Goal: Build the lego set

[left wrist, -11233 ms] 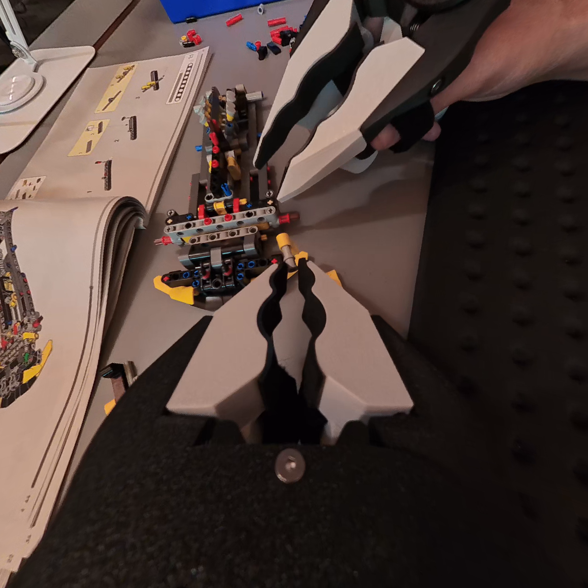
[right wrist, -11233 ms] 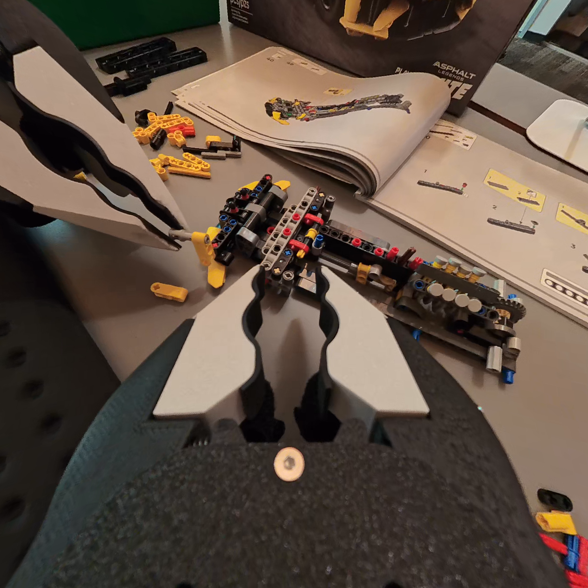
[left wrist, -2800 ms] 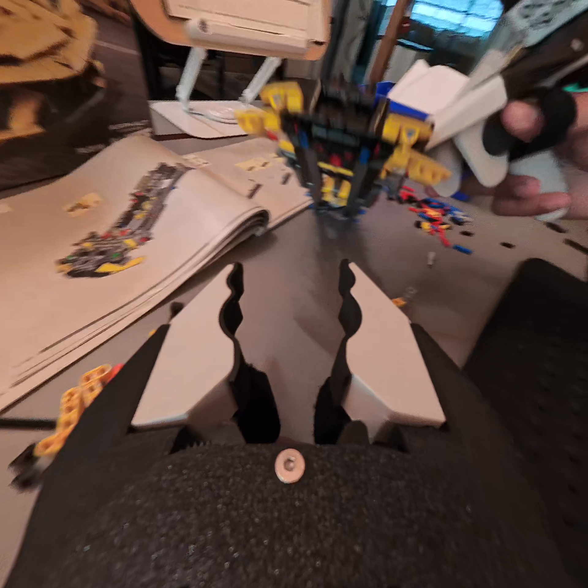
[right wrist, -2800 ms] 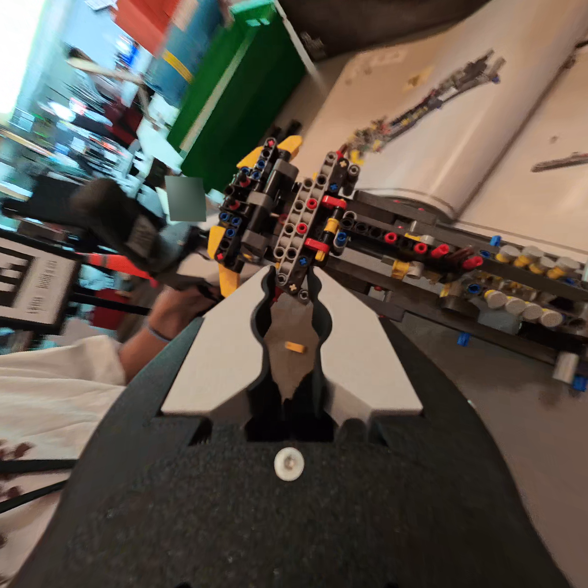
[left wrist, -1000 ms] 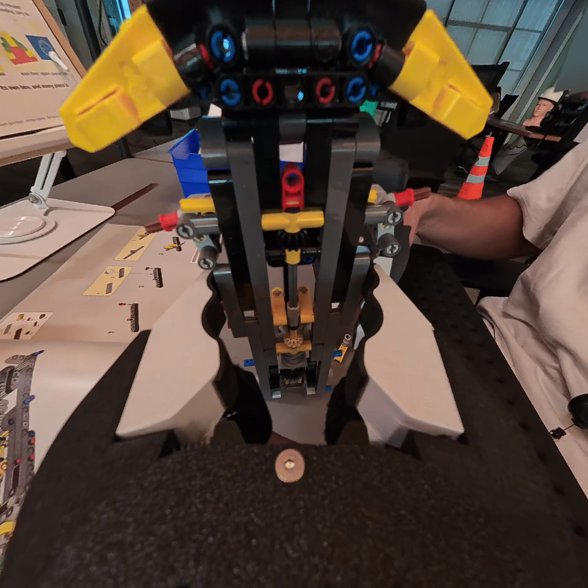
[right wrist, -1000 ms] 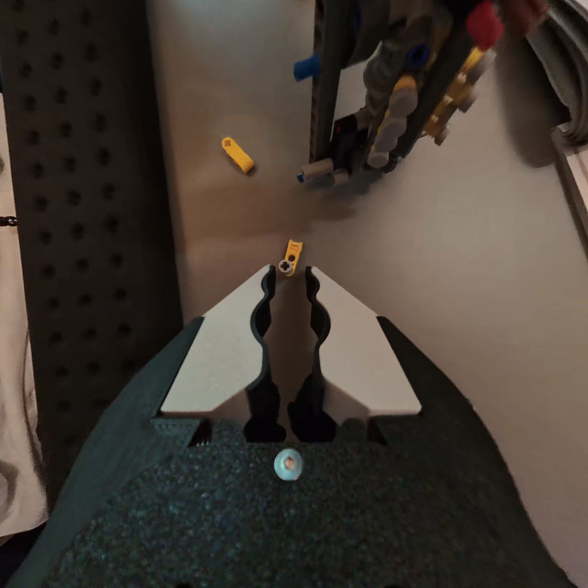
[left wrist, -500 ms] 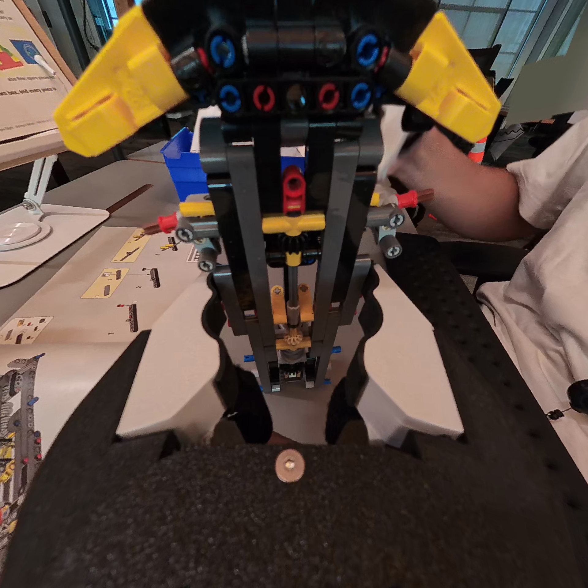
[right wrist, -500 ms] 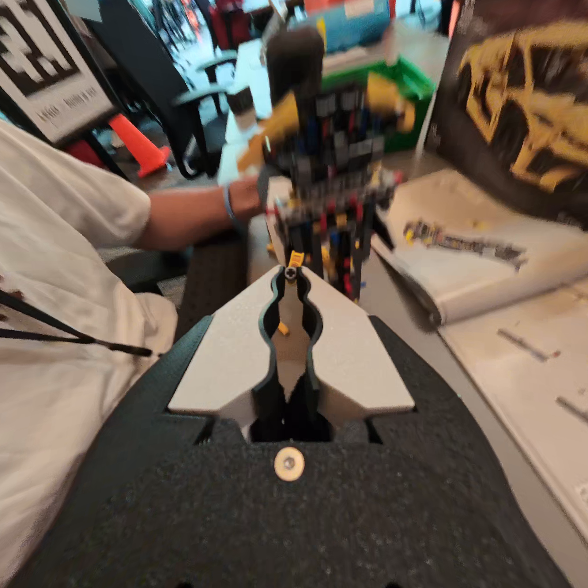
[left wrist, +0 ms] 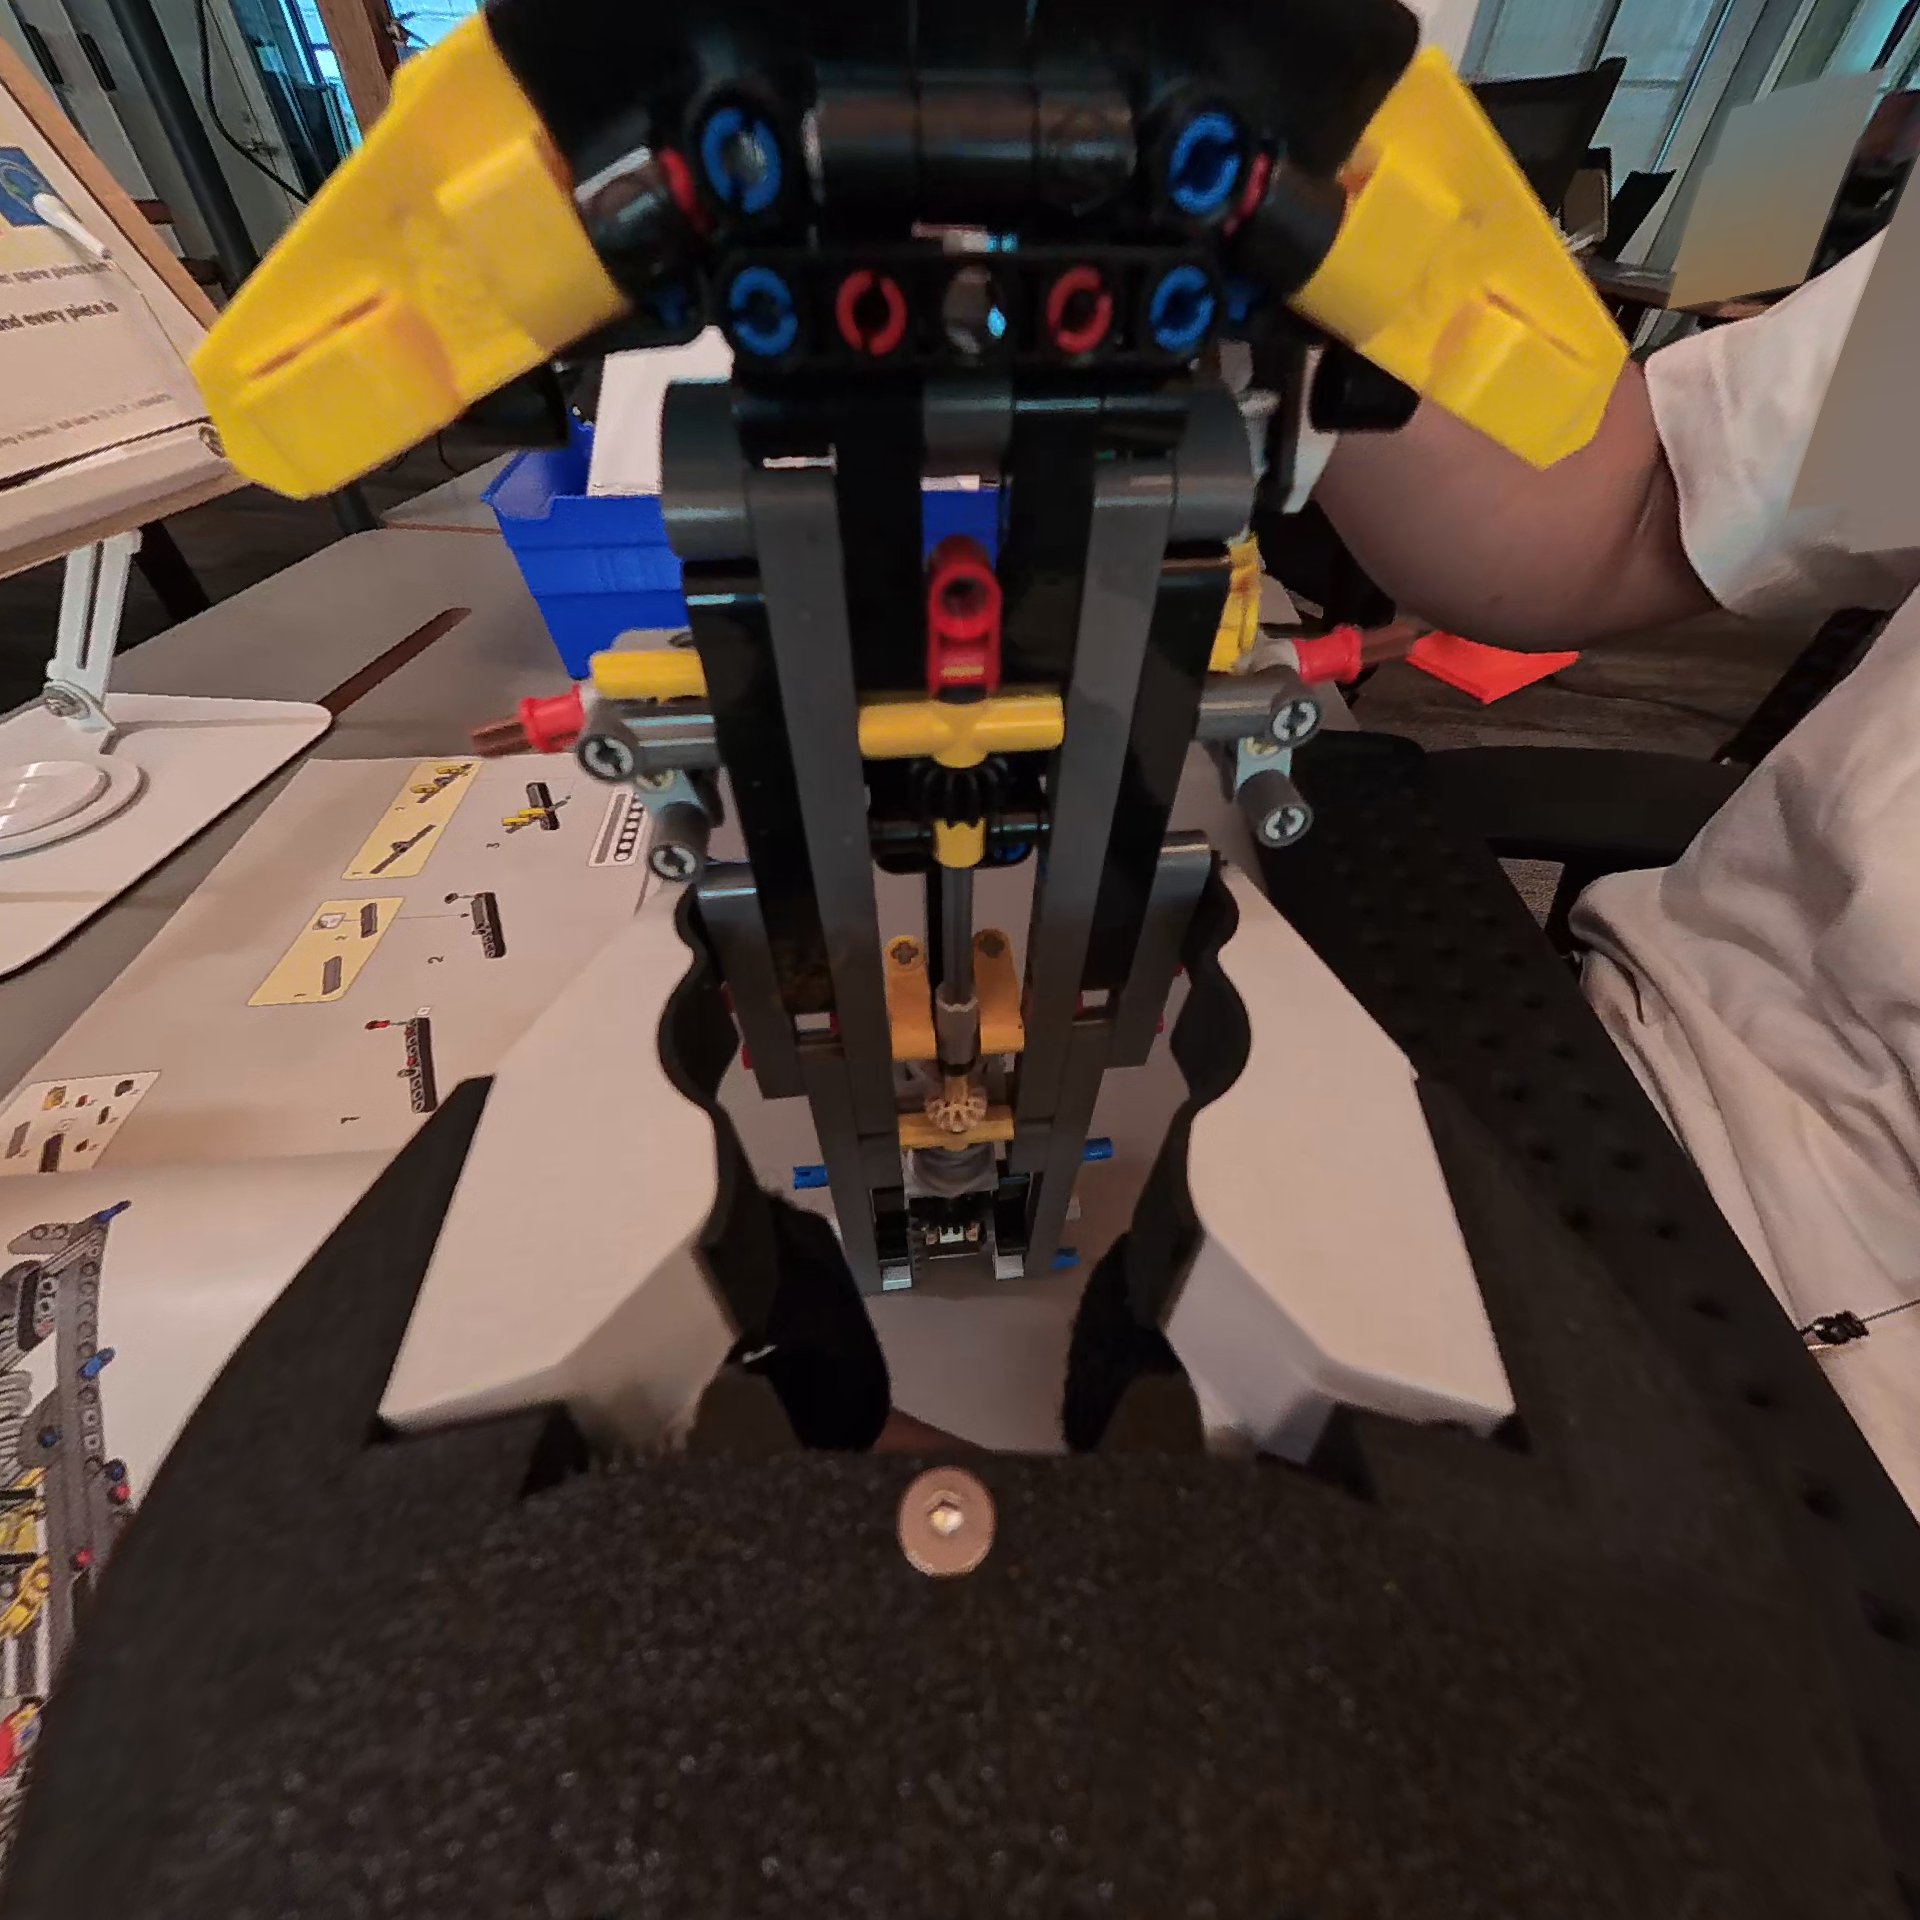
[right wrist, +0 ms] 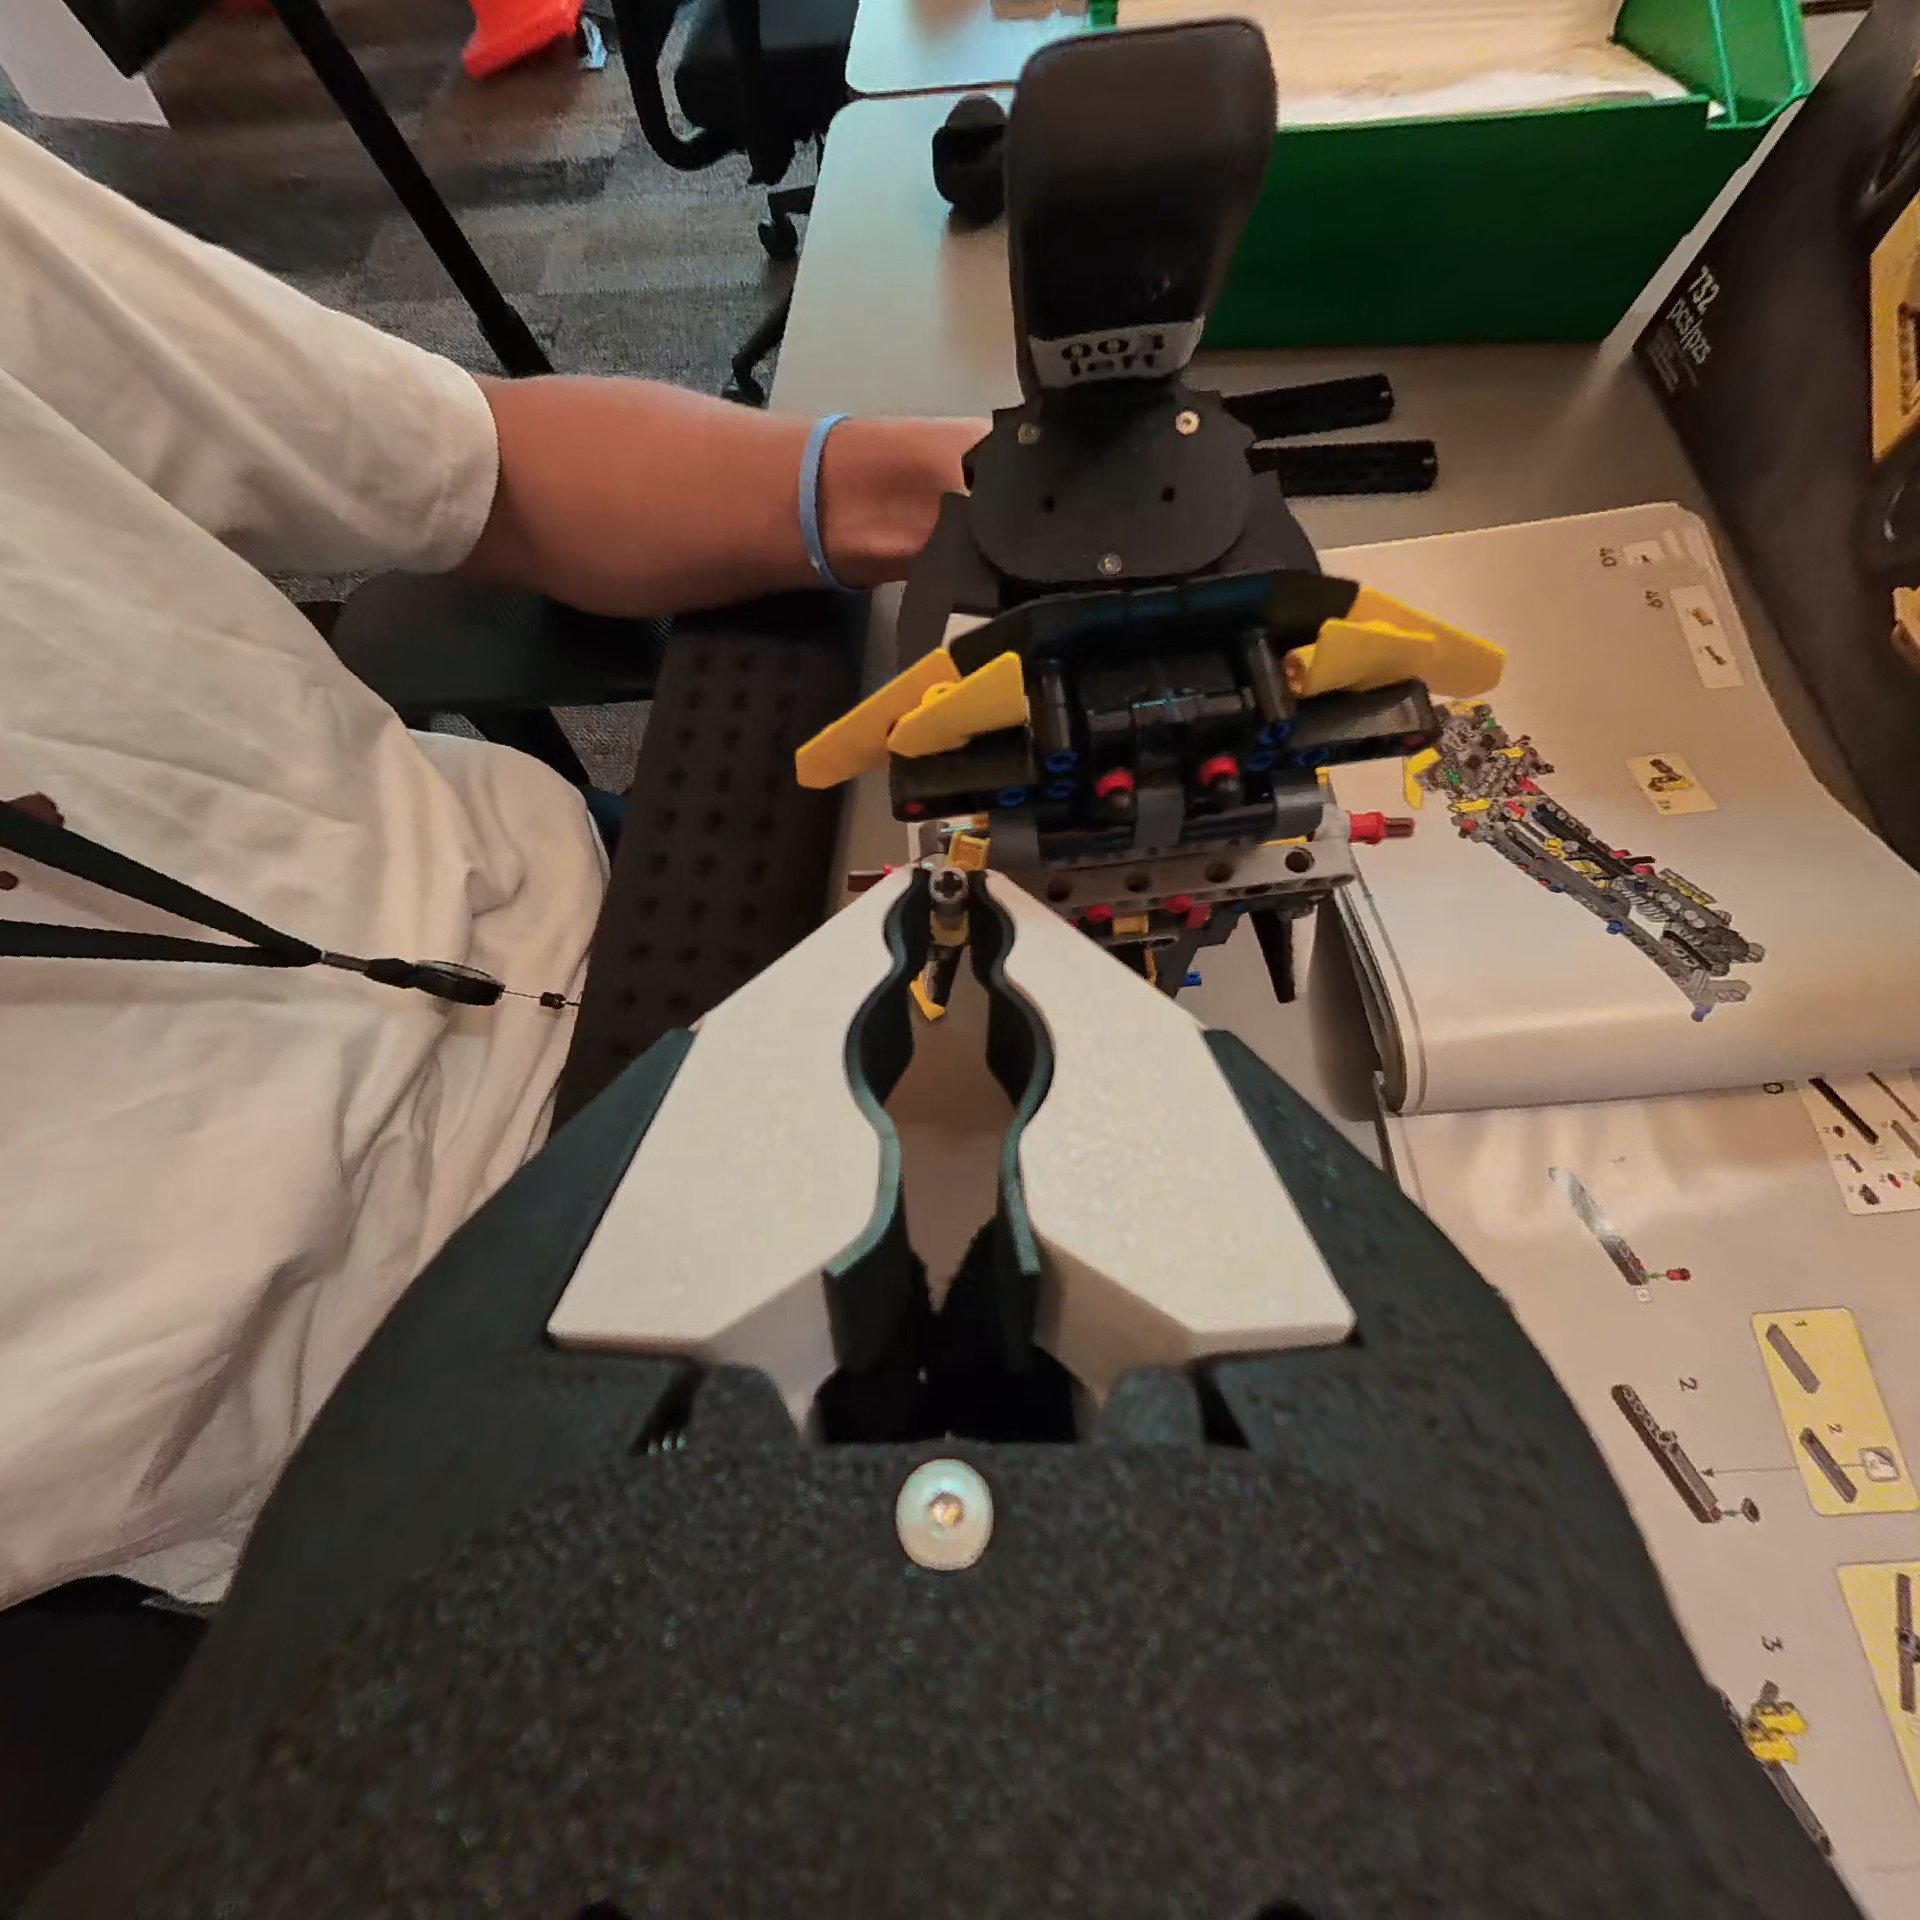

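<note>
Since half a second ago our right gripper (right wrist: 948,894) has steadied and drawn in close to the lego chassis (left wrist: 961,727), where before that view was a blur. We hold the chassis upright in our left gripper (left wrist: 951,925), its lower end standing on the grey table (right wrist: 904,260) and its yellow wing pieces (left wrist: 405,270) at the top. Our left forearm (right wrist: 665,499), wearing a blue wristband, reaches in from the side behind that gripper's black handle; our right forearm (left wrist: 1475,540) shows past the chassis in the left wrist view. A blue bin (left wrist: 582,551) stands behind the model, its contents hidden; a green bin (right wrist: 1455,239) sits at the far edge of the table with pale sheets inside. Our left gripper's fingers are spread wide and clamped on the two dark side rails of the chassis. Our right gripper is nearly closed — pinching a small yellow connector with a grey pin (right wrist: 948,914) at its tips, just beside the grey cross beam — though we cannot tell whether they touch. An open instruction booklet (right wrist: 1558,831) lies beside the model.
</note>
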`<state>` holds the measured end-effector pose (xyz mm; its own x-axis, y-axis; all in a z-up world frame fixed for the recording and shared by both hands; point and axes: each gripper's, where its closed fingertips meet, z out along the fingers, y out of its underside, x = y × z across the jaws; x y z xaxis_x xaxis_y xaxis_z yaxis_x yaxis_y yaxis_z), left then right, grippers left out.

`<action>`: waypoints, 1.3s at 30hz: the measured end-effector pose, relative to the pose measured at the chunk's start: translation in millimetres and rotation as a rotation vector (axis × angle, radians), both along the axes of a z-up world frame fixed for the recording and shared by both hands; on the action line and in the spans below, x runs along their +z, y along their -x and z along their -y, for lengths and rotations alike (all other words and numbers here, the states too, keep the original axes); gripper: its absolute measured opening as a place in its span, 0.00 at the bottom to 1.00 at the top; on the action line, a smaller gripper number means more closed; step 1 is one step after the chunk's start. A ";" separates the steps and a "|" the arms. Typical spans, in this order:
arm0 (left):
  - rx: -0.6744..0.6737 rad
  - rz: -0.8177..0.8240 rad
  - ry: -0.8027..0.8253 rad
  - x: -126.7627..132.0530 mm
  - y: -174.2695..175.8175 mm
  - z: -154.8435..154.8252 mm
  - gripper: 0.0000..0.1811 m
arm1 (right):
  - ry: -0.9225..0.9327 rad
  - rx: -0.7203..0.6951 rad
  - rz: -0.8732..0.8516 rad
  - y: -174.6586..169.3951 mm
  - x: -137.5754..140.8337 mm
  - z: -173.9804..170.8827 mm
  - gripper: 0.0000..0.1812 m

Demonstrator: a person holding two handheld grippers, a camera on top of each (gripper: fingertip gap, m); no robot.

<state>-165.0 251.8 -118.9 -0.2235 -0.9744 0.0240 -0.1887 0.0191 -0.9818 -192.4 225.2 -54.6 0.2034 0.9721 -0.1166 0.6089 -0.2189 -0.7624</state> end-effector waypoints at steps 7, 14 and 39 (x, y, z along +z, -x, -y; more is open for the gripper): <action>-0.003 0.027 0.050 2.0 1.5 -4.4 0.47 | -0.080 -0.022 0.002 4.0 0.5 -7.7 0.03; -0.008 0.059 0.120 4.1 5.0 -13.3 0.47 | -0.100 -0.070 -0.083 9.1 1.9 -22.7 0.03; 0.045 0.049 0.101 2.4 7.7 -18.9 0.47 | -0.055 -0.162 -0.071 12.0 -4.3 -31.1 0.04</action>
